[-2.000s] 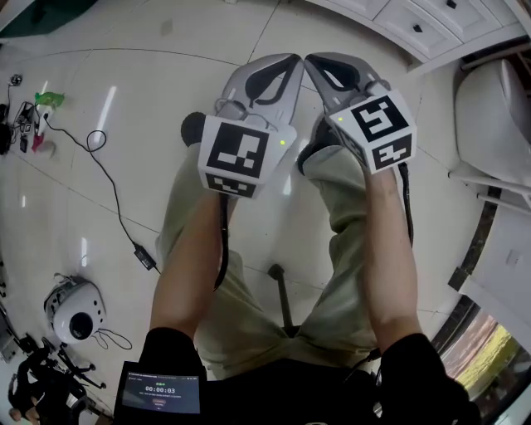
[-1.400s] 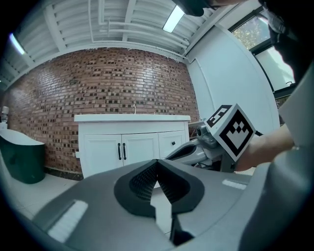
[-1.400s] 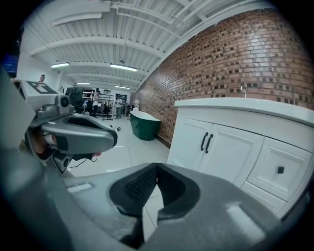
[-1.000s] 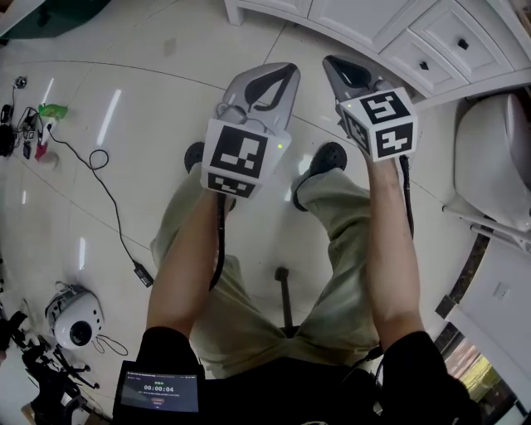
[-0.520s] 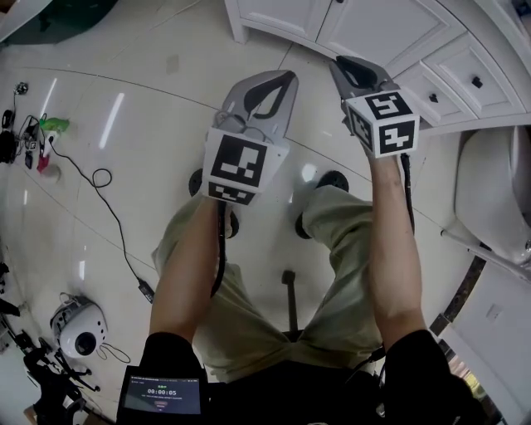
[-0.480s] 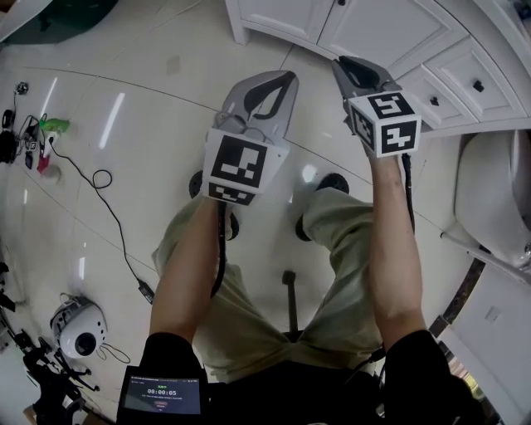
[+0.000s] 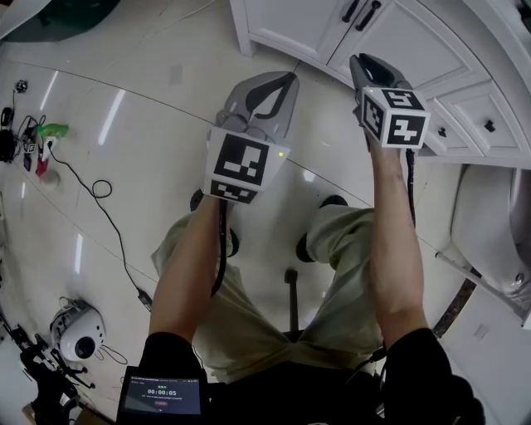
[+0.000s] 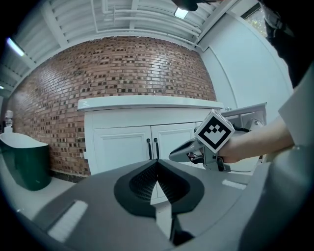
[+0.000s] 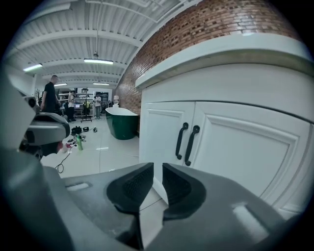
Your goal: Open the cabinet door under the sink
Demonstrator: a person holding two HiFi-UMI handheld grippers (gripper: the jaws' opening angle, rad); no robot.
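The white cabinet [image 7: 290, 21] has two doors that meet at a pair of black handles [image 7: 361, 12], both doors closed. The handles [image 9: 186, 142] stand a short way ahead of my right gripper [image 9: 157, 171]; its jaws have just been opening, a narrow gap shows between the pads, and nothing is in it. In the head view the right gripper [image 7: 362, 60] points at the right door [image 7: 415, 41]. My left gripper [image 7: 286, 77] is held beside it over the floor, its pads [image 8: 157, 164] pressed together with nothing in them. In the left gripper view the handles [image 8: 152, 148] are farther off.
White drawers [image 7: 477, 116] with black knobs adjoin the cabinet on the right, and a white fixture [image 7: 489, 216] stands beyond them. A dark green tub [image 9: 122, 122] sits left of the cabinet by the brick wall. A cable [image 7: 108, 199] trails over the tiled floor. People [image 9: 49, 98] stand far off.
Both grippers have moved forward towards the cabinet. The two door handles have come into the head view at the top. The feet have stepped closer.
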